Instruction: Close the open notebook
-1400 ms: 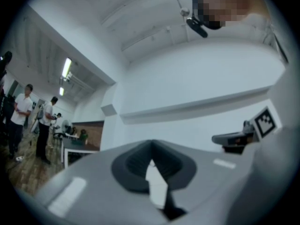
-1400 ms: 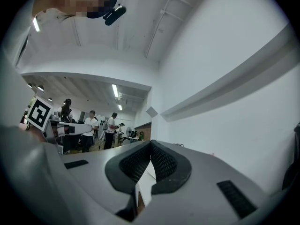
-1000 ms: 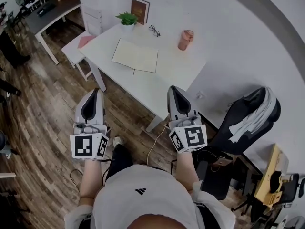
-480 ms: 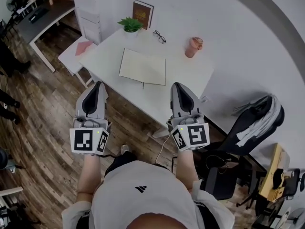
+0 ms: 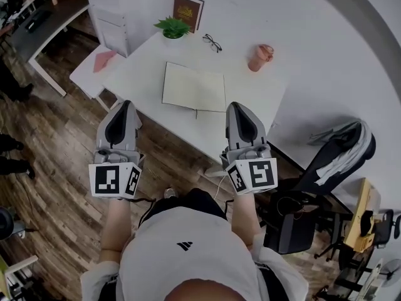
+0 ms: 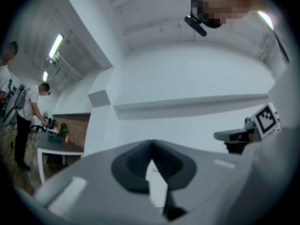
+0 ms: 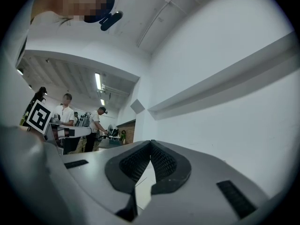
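Moved closer to notebook (image 5: 194, 88) — still open | left gripper (image 5: 124, 105) jaws together | right gripper (image 5: 237, 106) jaws together

No word or number can be read anywhere. The only signs are the black-and-white square code markers (image 5: 108, 179) on the cubes of the left gripper (image 5: 124, 105) and the right gripper (image 5: 240, 106), at seven and five o'clock in the head view, and a small dark three-bar logo (image 5: 183, 246) on the person's white shirt (image 5: 207, 271) at six o'clock. The brown book (image 5: 188, 11), standing at twelve o'clock on the white surface (image 5: 138, 77), bears a gold cover print too small to make out.
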The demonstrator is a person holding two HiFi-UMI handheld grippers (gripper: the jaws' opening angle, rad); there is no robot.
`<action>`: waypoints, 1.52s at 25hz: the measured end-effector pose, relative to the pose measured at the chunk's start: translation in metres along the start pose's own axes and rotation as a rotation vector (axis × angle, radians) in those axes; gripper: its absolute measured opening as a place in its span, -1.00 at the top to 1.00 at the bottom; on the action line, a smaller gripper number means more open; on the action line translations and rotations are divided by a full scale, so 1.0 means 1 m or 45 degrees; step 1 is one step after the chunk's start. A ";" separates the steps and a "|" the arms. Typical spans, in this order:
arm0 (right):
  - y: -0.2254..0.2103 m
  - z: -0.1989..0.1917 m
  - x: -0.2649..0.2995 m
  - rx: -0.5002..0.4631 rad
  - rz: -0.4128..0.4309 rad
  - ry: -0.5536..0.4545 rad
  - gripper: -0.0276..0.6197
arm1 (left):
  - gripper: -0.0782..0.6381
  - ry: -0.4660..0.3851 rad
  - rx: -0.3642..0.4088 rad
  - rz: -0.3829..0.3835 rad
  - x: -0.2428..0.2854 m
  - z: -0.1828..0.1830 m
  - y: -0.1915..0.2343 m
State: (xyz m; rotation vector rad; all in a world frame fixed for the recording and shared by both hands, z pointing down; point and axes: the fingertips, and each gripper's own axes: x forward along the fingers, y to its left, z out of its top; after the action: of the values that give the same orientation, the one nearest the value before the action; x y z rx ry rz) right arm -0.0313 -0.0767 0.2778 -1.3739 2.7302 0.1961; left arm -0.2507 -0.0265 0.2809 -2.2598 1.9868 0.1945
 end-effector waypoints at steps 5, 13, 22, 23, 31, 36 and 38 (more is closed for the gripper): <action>-0.005 -0.008 0.010 -0.013 -0.014 0.034 0.94 | 0.76 0.022 -0.036 -0.012 0.015 -0.014 0.006; -0.021 -0.022 0.052 0.006 0.016 0.041 0.94 | 0.76 0.059 -0.034 0.022 0.042 -0.031 0.021; -0.048 -0.027 0.118 0.001 0.087 0.041 0.94 | 0.76 0.058 -0.070 0.060 0.103 -0.041 0.039; -0.052 -0.027 0.124 -0.001 0.094 0.042 0.94 | 0.76 0.063 -0.079 0.058 0.109 -0.044 0.039; -0.072 -0.047 0.163 0.010 0.152 0.093 0.94 | 0.76 0.235 -0.199 0.060 0.148 -0.104 0.037; -0.084 -0.066 0.175 0.040 0.168 0.139 0.94 | 0.73 0.433 -0.269 0.059 0.159 -0.166 0.029; -0.087 -0.074 0.178 0.046 0.172 0.160 0.94 | 0.70 0.509 -0.306 0.058 0.159 -0.190 0.025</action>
State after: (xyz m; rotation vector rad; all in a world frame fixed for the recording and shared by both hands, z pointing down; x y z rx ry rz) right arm -0.0682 -0.2804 0.3215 -1.2338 2.9160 0.0705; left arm -0.2524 -0.2190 0.4392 -2.5700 2.3191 -0.0203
